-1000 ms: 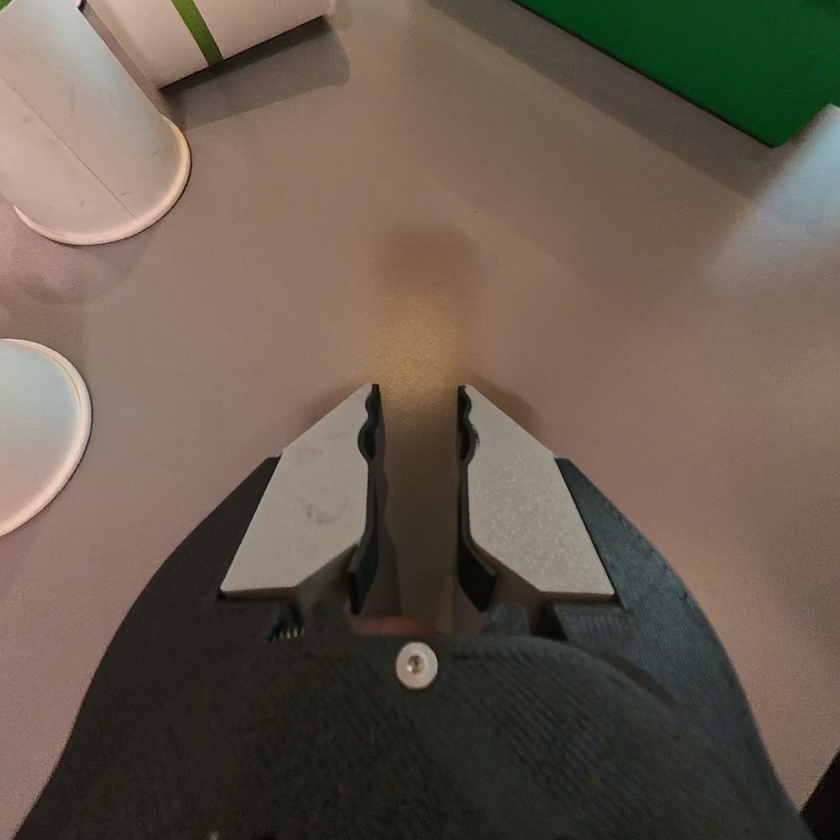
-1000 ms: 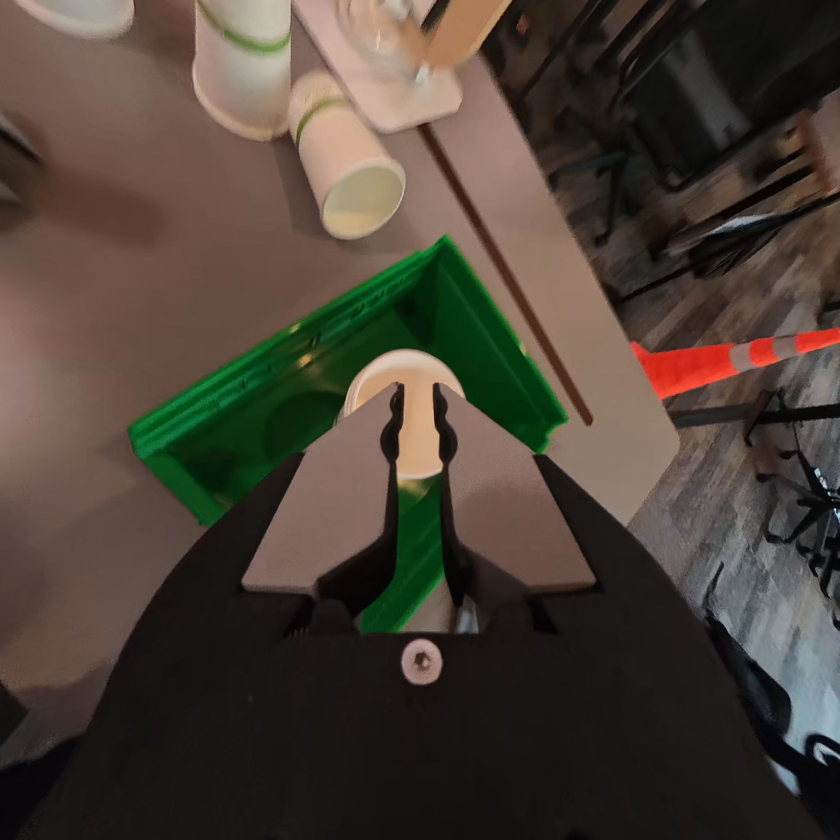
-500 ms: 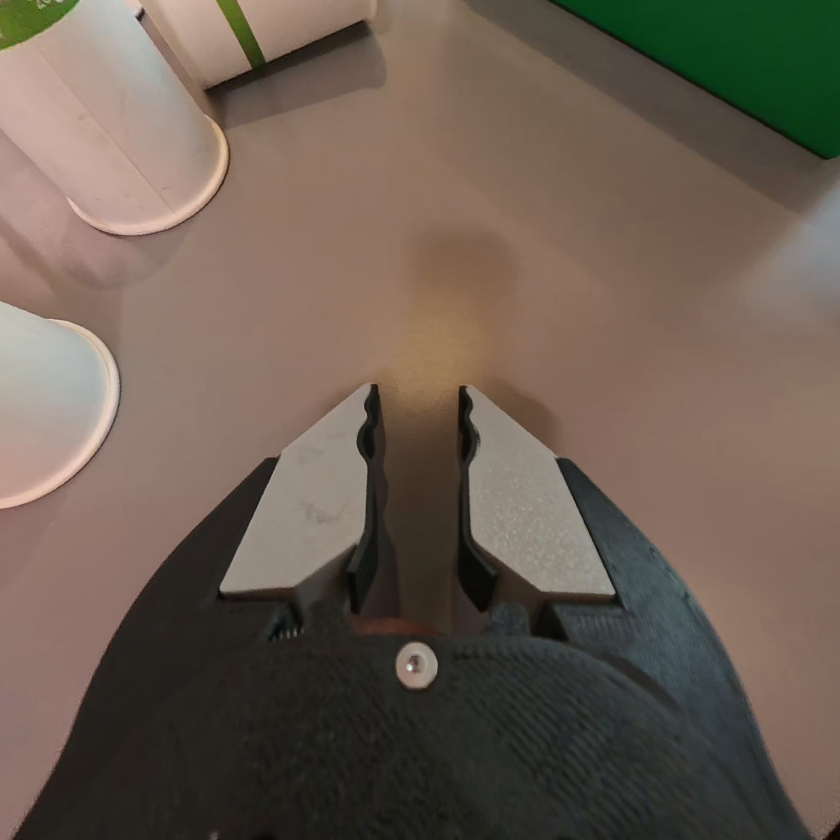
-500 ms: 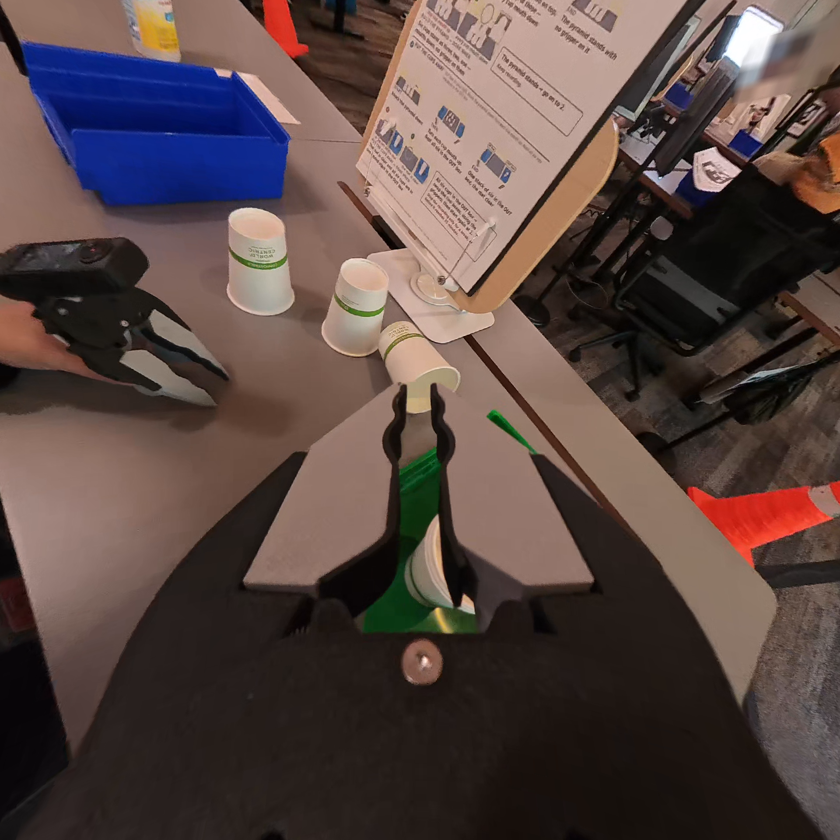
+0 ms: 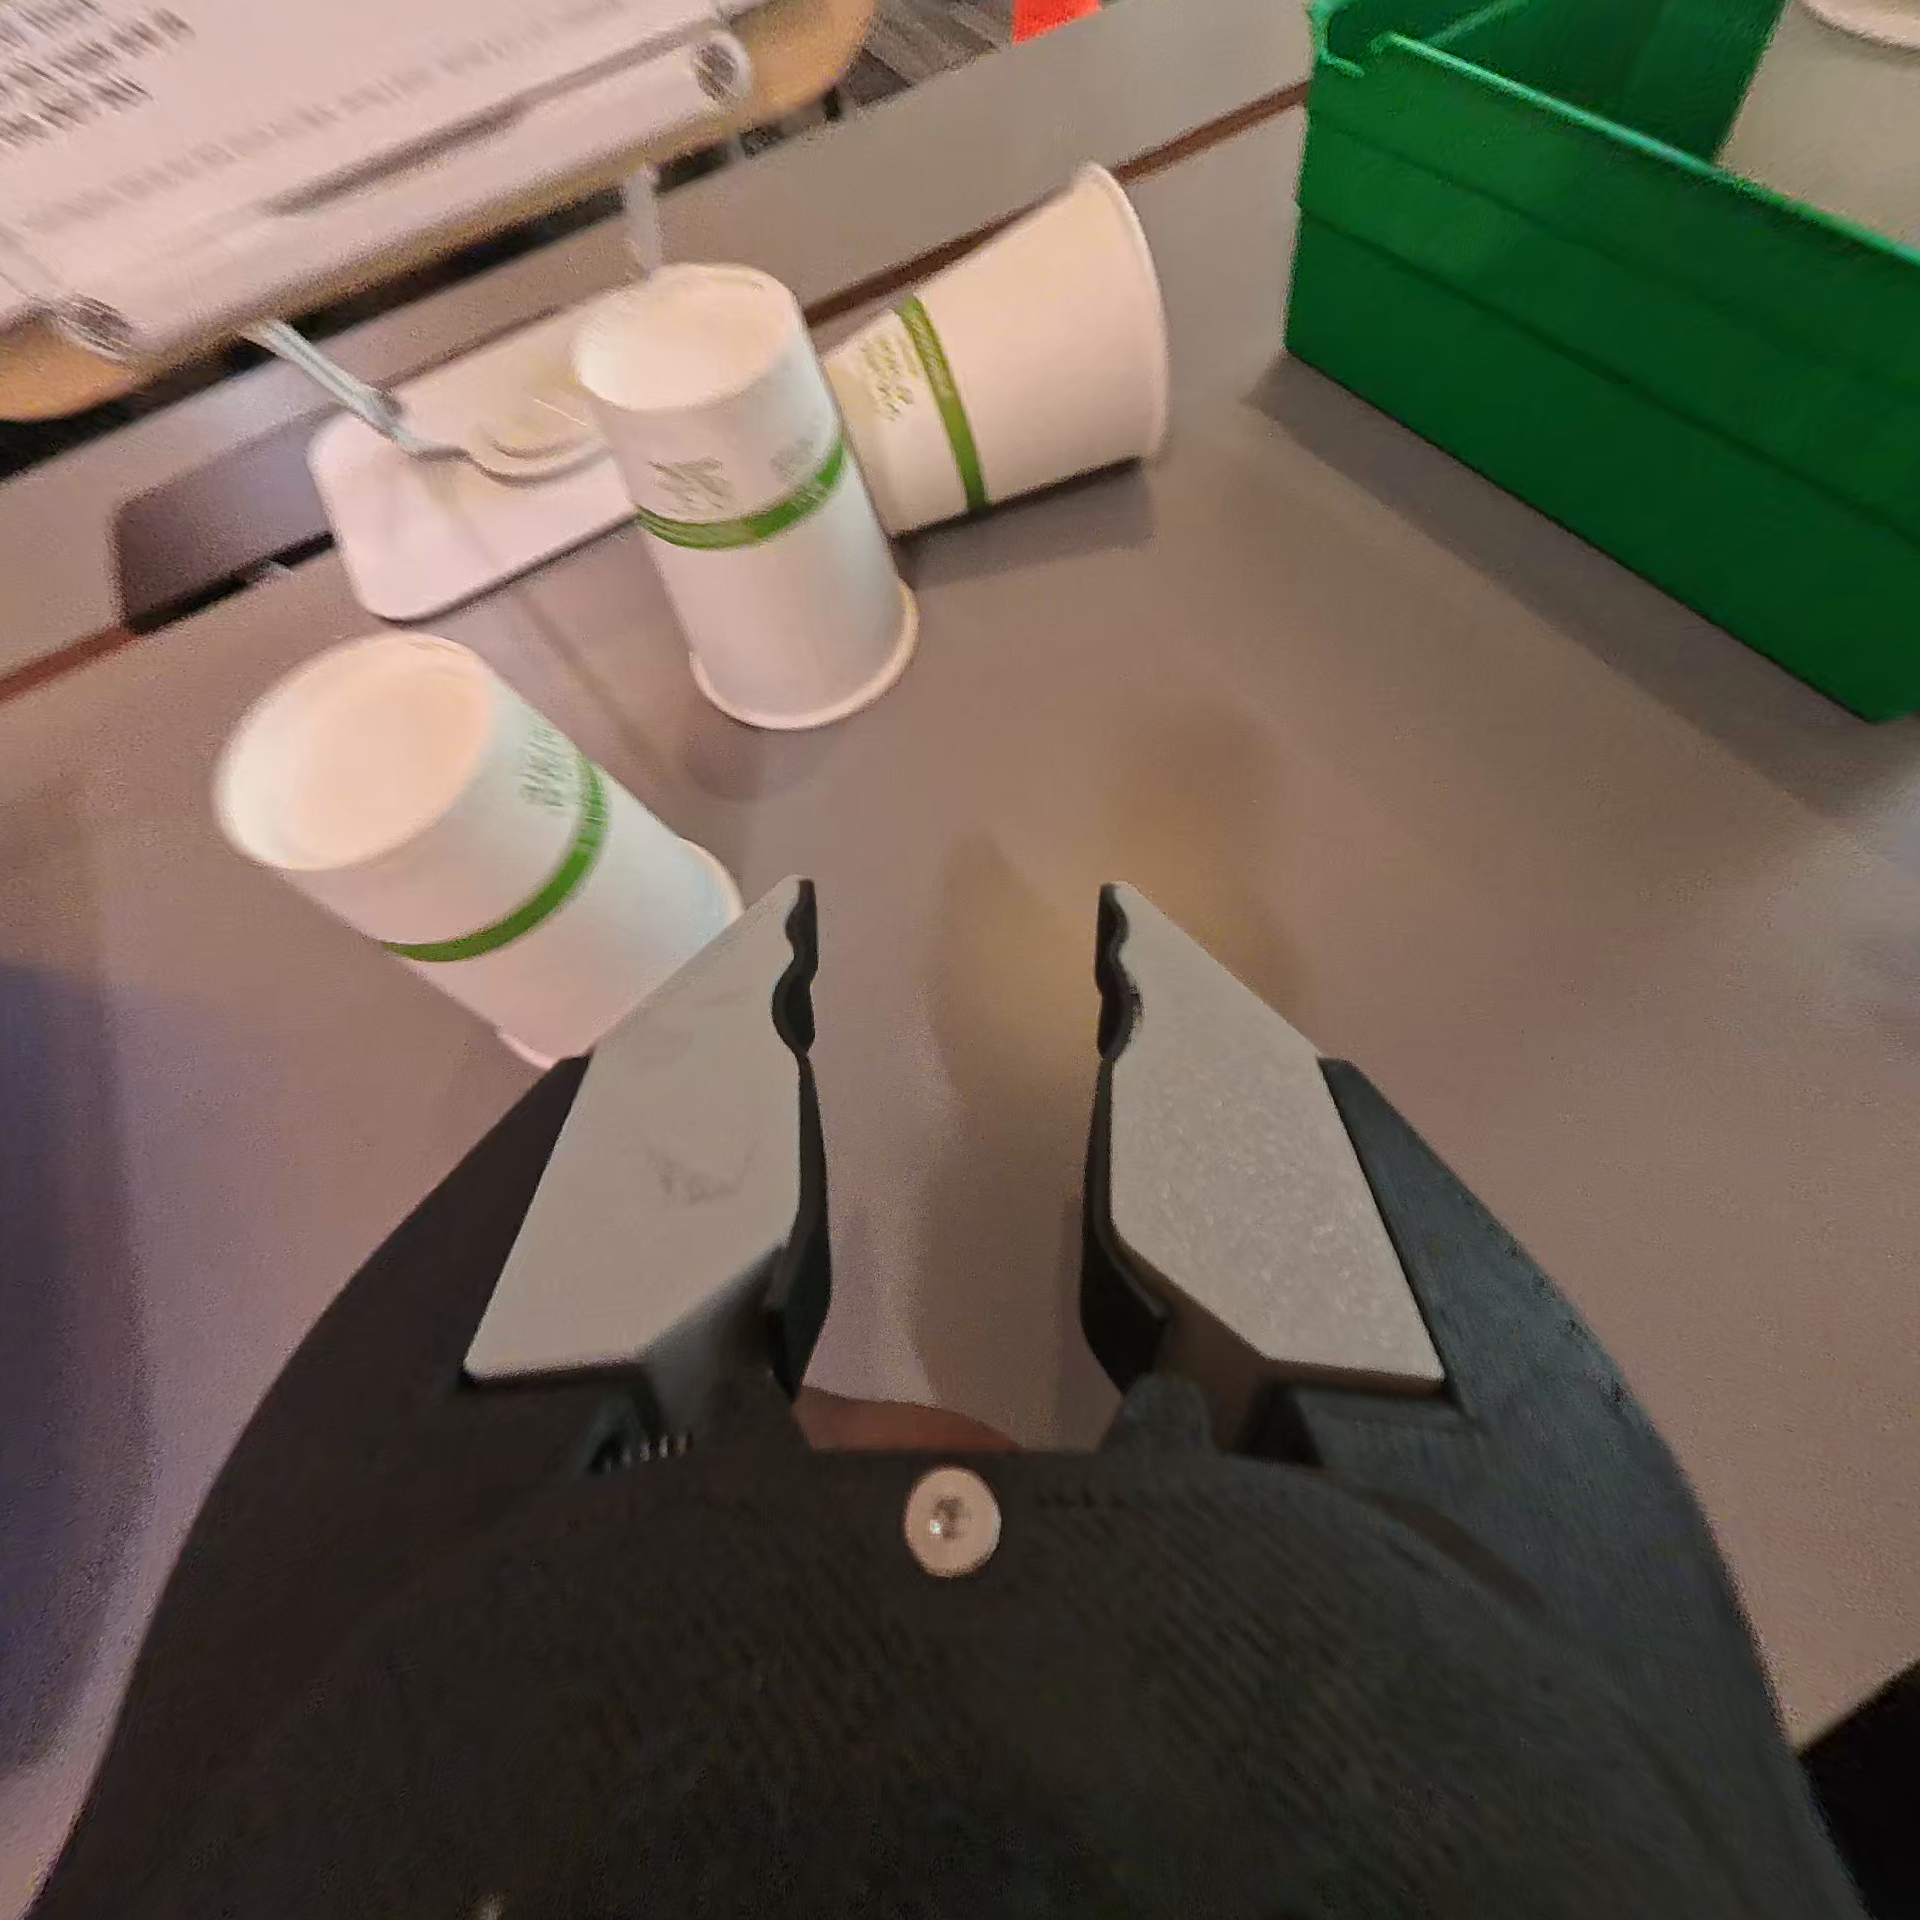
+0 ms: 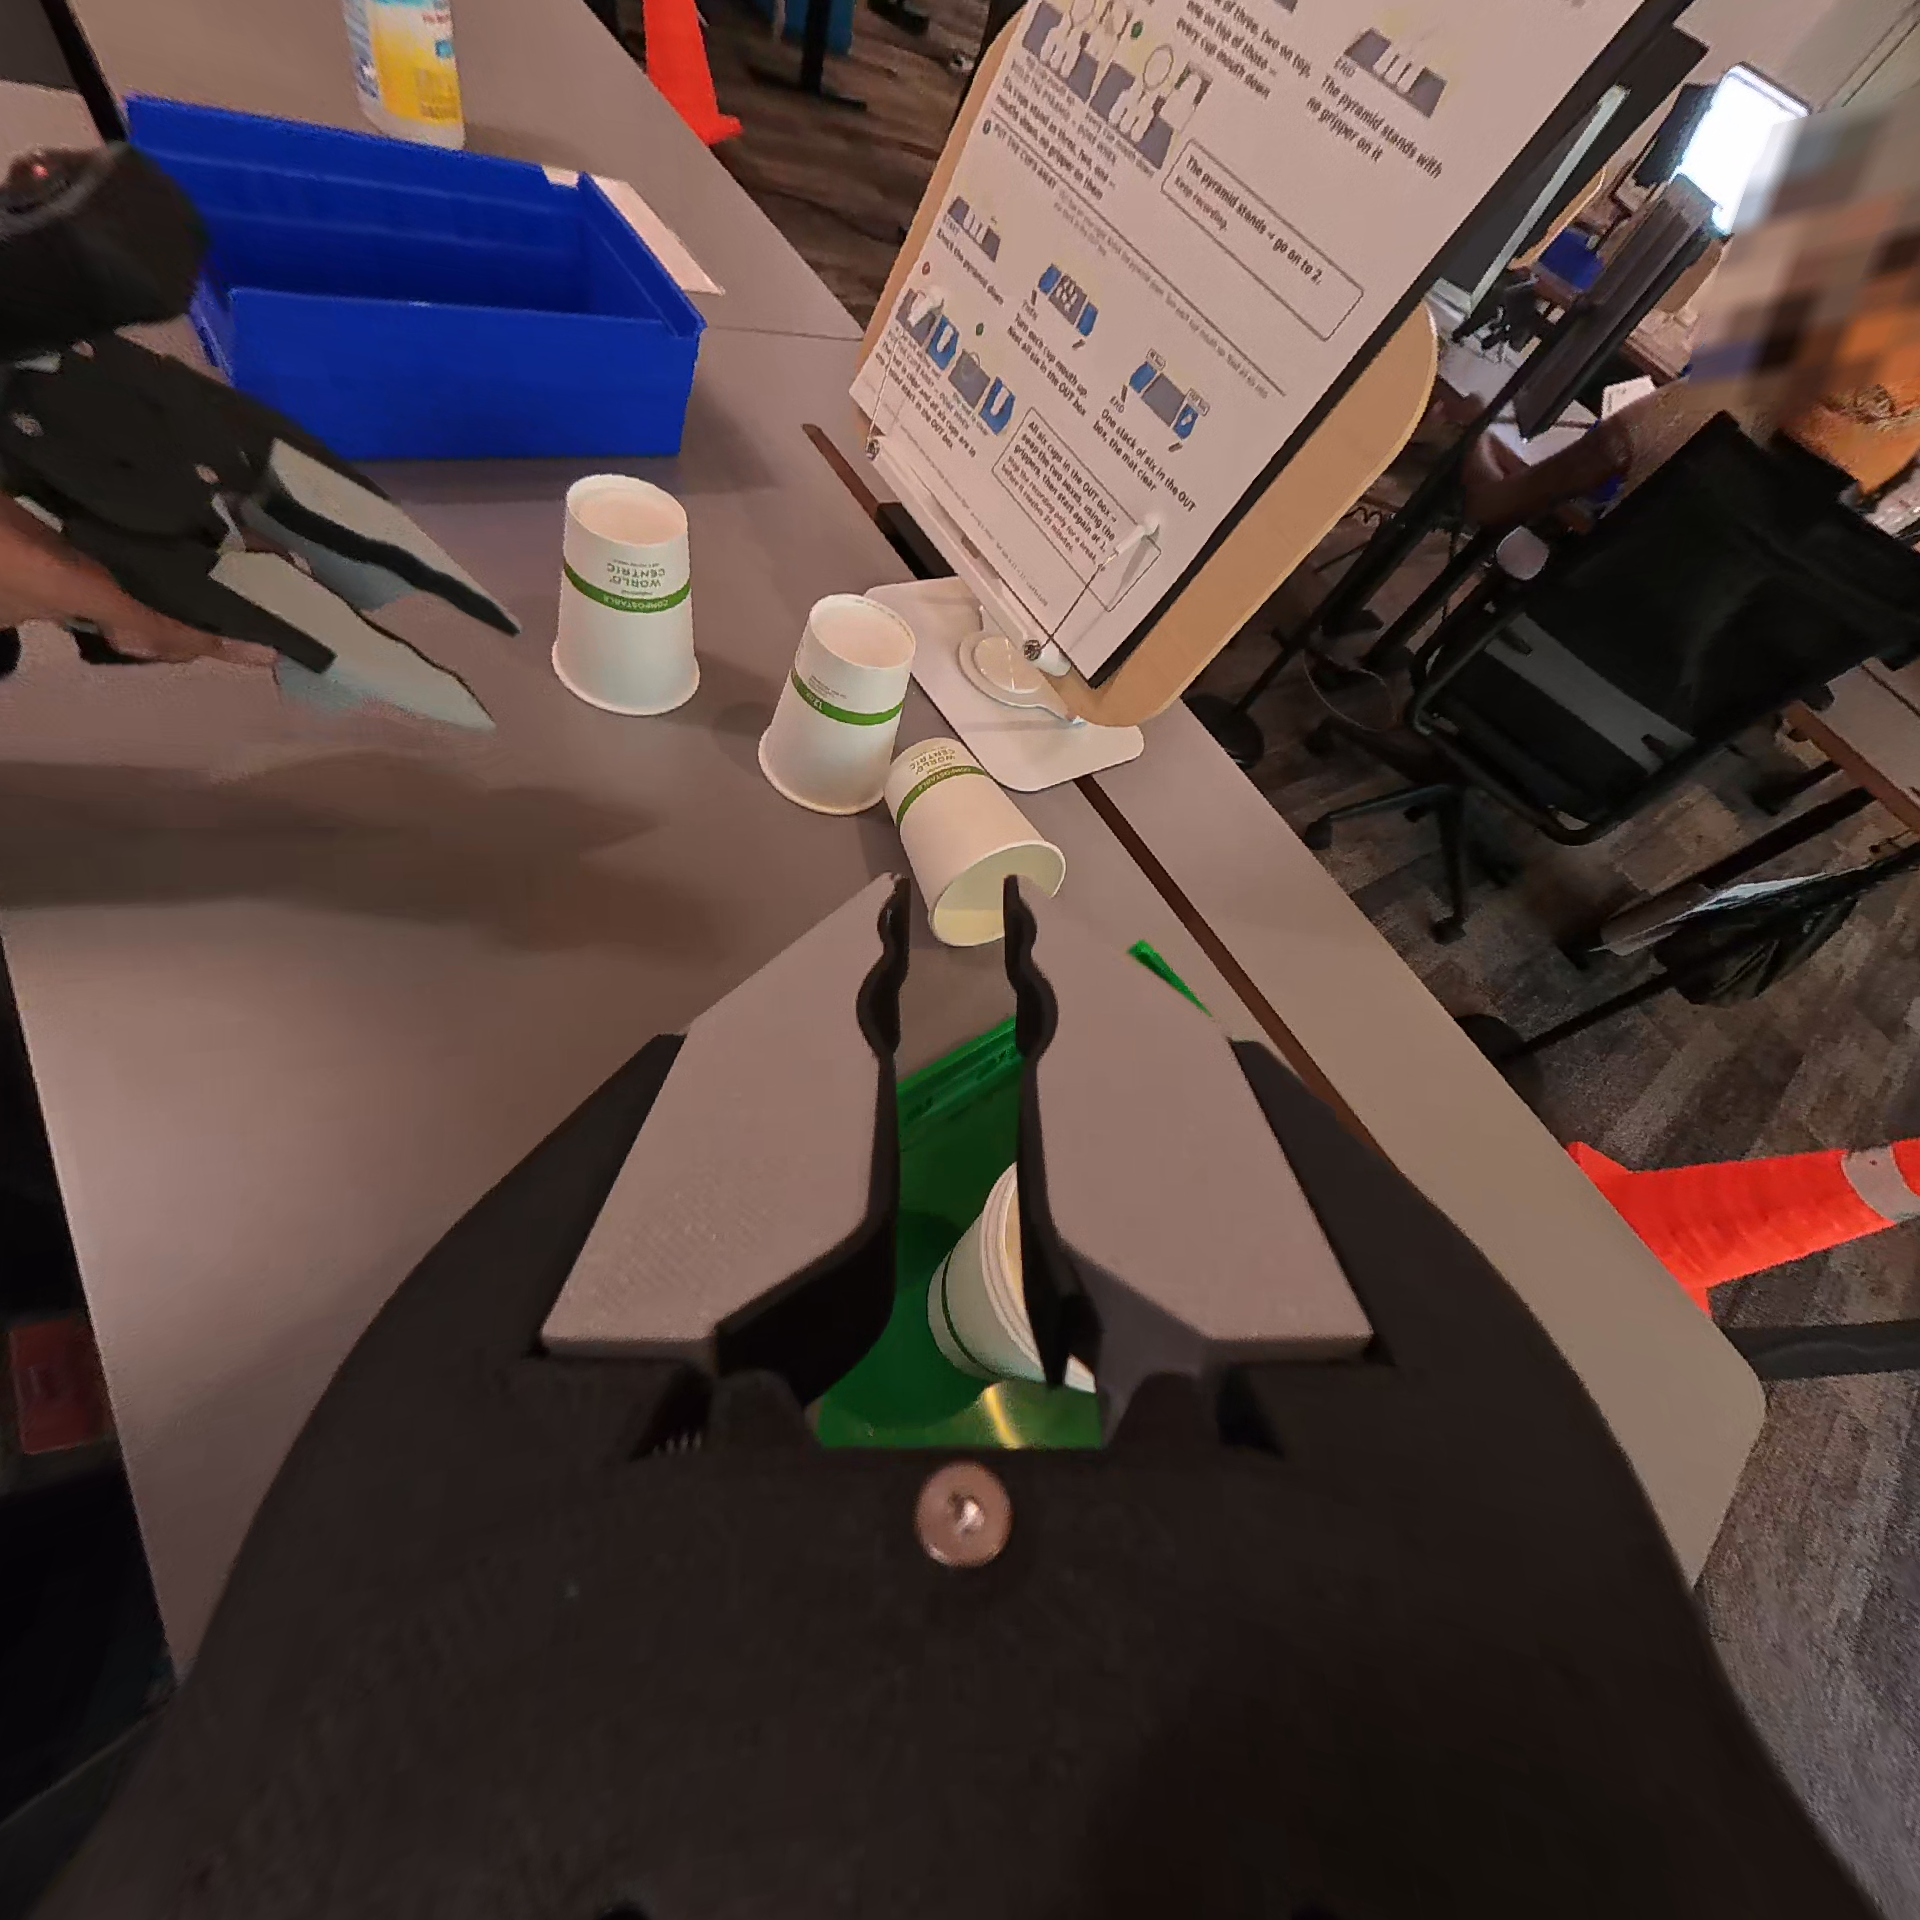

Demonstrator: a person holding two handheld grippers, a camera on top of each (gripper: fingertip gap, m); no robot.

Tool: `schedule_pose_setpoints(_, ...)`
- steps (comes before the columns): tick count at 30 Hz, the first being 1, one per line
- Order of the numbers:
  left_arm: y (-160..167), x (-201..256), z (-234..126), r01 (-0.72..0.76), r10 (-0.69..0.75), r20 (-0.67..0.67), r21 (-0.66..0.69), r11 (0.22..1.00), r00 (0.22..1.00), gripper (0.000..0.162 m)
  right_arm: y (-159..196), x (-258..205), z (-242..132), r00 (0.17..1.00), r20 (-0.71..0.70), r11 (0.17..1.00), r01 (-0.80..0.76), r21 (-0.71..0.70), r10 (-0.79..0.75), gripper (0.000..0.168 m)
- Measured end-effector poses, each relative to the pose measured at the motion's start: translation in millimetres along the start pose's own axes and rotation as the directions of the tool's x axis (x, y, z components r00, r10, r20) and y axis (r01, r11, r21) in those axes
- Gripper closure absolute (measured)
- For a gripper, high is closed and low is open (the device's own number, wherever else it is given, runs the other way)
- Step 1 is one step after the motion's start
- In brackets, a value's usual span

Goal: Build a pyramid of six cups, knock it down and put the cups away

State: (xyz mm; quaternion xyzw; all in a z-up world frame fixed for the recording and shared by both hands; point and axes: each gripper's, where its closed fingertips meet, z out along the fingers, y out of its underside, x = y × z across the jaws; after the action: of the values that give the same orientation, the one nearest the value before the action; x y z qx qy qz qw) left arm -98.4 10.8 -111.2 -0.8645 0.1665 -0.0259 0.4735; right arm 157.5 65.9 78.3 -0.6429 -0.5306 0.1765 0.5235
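Left tool (image 5: 956, 961): jaws parted with nothing between them, held low over the grey table (image 5: 1455, 935), nosing toward the cups that remain out.
Right tool (image 6: 954, 920): jaws apart by a narrow gap and gripping nothing, poised above the green bin (image 6: 935, 1340); the left tool shows at the far left of this view.
Pyramid: none standing; judging by the scattered cups, the build and the knock-down appear to be over, and clearing is the step in hand.
Cups put away: a white stack (image 6: 982, 1288) lies in the green bin, glimpsed between the right tool's fingers; how many it holds cannot be told.
Cups left out: three. One mouth-down cup (image 6: 623, 603) stands nearest the left tool, a second mouth-down cup (image 6: 836, 707) stands by the foot of the sign stand, and a fallen cup (image 6: 971, 836) lies on its side touching or just beside it, mouth toward the bin.
Background: a blue bin (image 6: 416, 291) sits at the far end of the table, an instruction board (image 6: 1143, 312) on its stand beside the cups.
Outlook: roughly halfway through the tidy-up, it seems; each remaining cup likely needs turning and nesting into the stack.
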Motion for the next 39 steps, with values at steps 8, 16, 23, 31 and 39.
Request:
schedule_pose_setpoints(8, -17, -48, -15, 0.014, -0.015, 0.079, 0.009, 1.0, 0.997, 0.11, -7, 6, 4, 1.0, -0.013, 0.999, 0.003, 0.037, -0.002, 0.154)
schedule_pose_setpoints(16, -24, -68, -8, -0.099, 0.108, 0.081, -0.104, 0.99, 0.991, 0.11, -10, 5, 16, 0.999, -0.018, 0.999, 0.03, 0.036, -0.03, 0.155)
schedule_pose_setpoints(23, -11, -99, 20, -0.174, 0.21, 0.127, -0.245, 0.954, 0.97, 0.108, -3, 4, 31, 0.998, -0.017, 0.998, 0.061, -0.012, -0.061, 0.155)
schedule_pose_setpoints(31, -7, -106, 28, -0.206, 0.241, 0.125, -0.242, 0.948, 0.962, 0.155, -1, 2, 38, 0.999, 0.013, 0.999, 0.044, -0.013, -0.043, 0.155)
schedule_pose_setpoints(39, -39, -84, -12, -0.256, 0.265, 0.15, -0.076, 0.964, 0.953, 0.162, -7, -13, 41, 0.995, 0.102, 0.999, 0.021, 0.027, -0.024, 0.153)
